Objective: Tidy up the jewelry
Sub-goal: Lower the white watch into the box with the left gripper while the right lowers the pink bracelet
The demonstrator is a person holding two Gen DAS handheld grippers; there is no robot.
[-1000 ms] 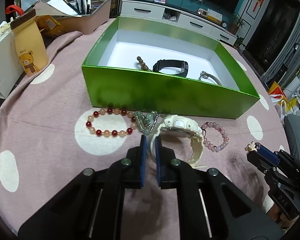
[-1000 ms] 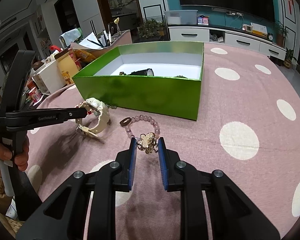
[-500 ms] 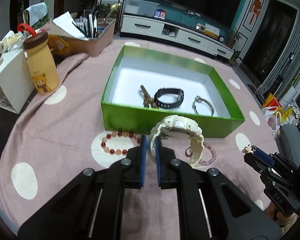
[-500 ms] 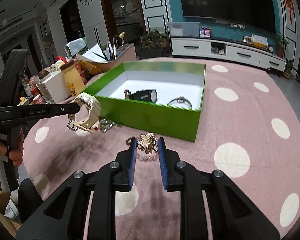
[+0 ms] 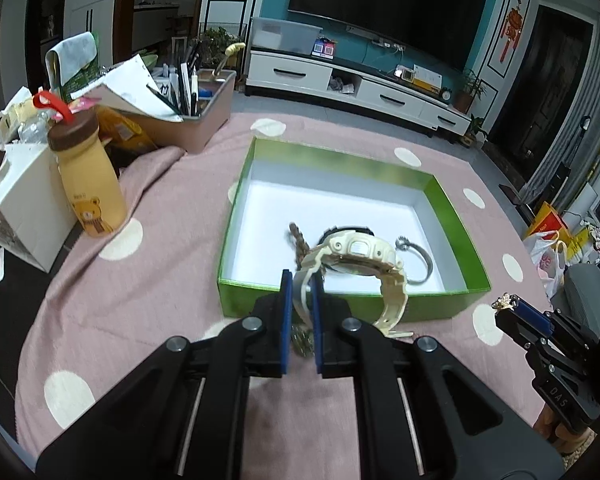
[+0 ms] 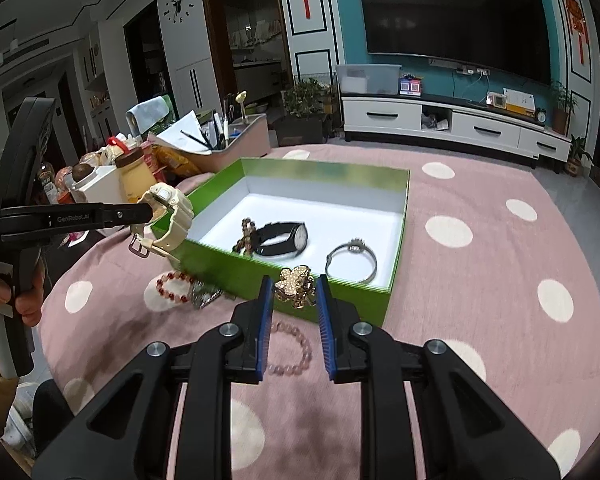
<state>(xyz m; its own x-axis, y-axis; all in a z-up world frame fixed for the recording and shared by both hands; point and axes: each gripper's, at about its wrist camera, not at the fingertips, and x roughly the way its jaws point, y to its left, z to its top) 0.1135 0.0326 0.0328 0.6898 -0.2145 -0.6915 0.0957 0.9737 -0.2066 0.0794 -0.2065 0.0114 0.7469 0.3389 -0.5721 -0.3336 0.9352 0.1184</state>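
My left gripper is shut on the strap of a cream watch and holds it in the air by the near wall of the green box. In the right wrist view the cream watch hangs at the box's left corner. My right gripper is shut on a gold flower brooch, held above the table in front of the green box. Inside the box lie a black watch, a brown bead bracelet and a silver bangle.
On the pink dotted tablecloth before the box lie a red bead bracelet, a green-silver piece and a pink bead bracelet. A bear bottle, a white carton and a pen bin stand at the left.
Both grippers have risen from the table with their pieces. The left gripper has carried the cream watch up and towards the box. The right gripper has lifted the brooch.
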